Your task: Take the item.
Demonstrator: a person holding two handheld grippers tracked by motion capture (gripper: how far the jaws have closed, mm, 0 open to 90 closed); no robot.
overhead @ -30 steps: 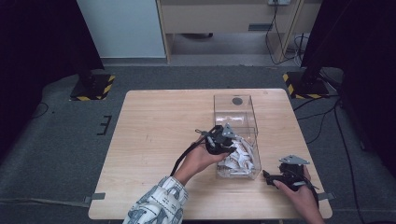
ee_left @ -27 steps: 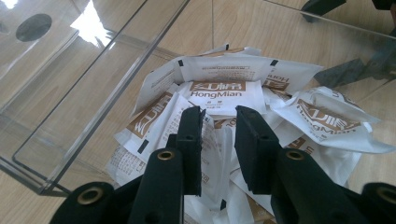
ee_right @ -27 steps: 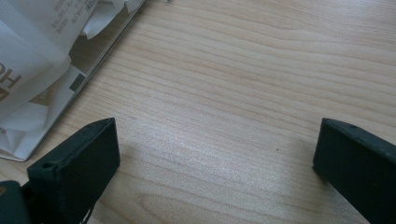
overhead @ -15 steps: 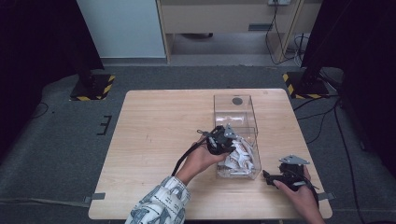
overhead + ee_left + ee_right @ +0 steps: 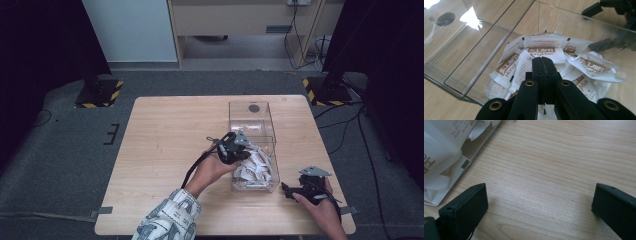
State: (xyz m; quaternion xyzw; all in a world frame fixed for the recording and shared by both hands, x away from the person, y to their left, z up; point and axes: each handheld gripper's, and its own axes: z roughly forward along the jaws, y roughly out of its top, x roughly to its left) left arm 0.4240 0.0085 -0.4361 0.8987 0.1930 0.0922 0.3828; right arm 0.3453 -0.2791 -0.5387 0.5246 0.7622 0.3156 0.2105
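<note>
Jaws of left gripper (image 5: 543,65) have just been closing and now meet over sachets (image 5: 554,53) in box (image 5: 486,53), perhaps pinching nothing or 2; right gripper (image 5: 539,202) rests wide open, empty.

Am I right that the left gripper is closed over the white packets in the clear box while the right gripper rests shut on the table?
Not quite: the right gripper is open, its jaws wide apart above the table in the right gripper view. The left gripper is indeed closed over the white packets in the clear box.
</note>
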